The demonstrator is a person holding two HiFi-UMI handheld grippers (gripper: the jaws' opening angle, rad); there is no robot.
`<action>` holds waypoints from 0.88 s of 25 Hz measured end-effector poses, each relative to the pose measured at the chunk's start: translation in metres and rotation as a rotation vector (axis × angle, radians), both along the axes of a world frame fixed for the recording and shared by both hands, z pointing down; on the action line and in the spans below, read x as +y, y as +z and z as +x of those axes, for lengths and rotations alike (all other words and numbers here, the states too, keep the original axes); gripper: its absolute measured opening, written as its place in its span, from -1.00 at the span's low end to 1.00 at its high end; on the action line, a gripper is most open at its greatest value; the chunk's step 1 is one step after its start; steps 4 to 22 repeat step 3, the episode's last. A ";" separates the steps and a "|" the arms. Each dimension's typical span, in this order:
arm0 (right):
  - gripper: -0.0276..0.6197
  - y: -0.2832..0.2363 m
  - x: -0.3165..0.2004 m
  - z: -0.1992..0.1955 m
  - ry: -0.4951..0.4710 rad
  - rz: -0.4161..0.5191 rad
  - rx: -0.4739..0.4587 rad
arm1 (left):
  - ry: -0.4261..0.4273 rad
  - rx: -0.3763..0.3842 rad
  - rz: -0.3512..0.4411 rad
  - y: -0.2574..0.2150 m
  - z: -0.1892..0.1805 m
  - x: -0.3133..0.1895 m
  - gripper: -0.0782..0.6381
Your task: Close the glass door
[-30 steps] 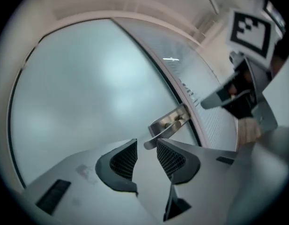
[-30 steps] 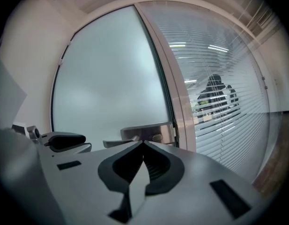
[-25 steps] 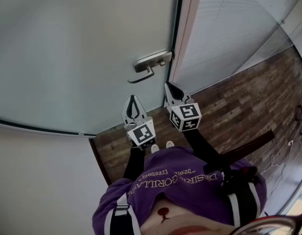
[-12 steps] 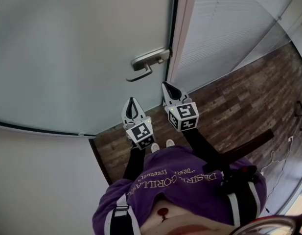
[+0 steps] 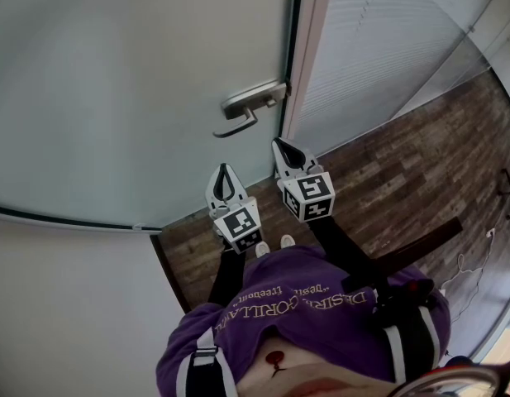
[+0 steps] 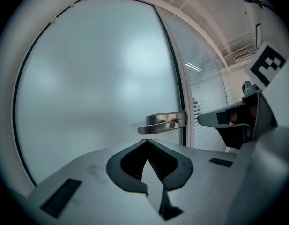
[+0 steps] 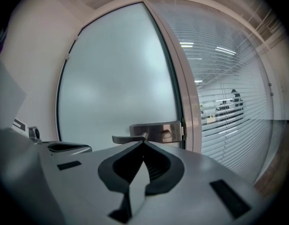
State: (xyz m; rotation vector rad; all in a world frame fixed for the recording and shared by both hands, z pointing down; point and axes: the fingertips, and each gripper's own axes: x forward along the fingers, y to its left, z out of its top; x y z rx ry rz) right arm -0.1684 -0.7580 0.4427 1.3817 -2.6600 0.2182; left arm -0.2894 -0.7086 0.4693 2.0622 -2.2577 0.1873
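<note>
A: What's the biggest thing ahead of the claws?

B: The frosted glass door [image 5: 139, 81]. It fills the view in front of both grippers and spreads far out to the left gripper's side. Its free edge lies against the pale door frame [image 5: 308, 56], which stands just ahead of the right gripper and a little to its right. As far as I can see, there is no gap between door and frame.

A: And beyond that frame?

B: A glass wall with blinds [image 5: 387, 48] runs off to the right of the right gripper. The brown plank floor [image 5: 403, 188] lies below both claws.

A: Who is holding them?

B: A person in a purple sweatshirt [image 5: 304, 304] stands behind the grippers, one arm running out to each.

A: What state are the claws in?

B: The left gripper [image 5: 224, 170] is clenched, its tips meeting with nothing between them. The right gripper [image 5: 279, 145] is clenched and empty as well. They sit side by side, close together, both aimed at the door, and each carries its marker cube at the rear.

A: Where is the handle?

B: The metal lever handle [image 5: 250, 110] sits ahead of both tips and slightly above them, clear of either one. Its plate is on the right gripper's side, by the frame. The lever's free end points toward the left gripper's side.

A: Anything smaller?

B: White shoe tips [image 5: 274, 245] show on the floor below, between the two arms.
</note>
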 end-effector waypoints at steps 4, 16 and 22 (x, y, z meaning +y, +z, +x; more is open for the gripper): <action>-0.94 0.000 0.001 -0.002 -0.003 0.000 0.002 | 0.006 -0.004 -0.002 -0.001 0.000 0.001 -0.78; -0.94 0.000 0.001 -0.002 -0.003 0.000 0.002 | 0.006 -0.004 -0.002 -0.001 0.000 0.001 -0.78; -0.94 0.000 0.001 -0.002 -0.003 0.000 0.002 | 0.006 -0.004 -0.002 -0.001 0.000 0.001 -0.78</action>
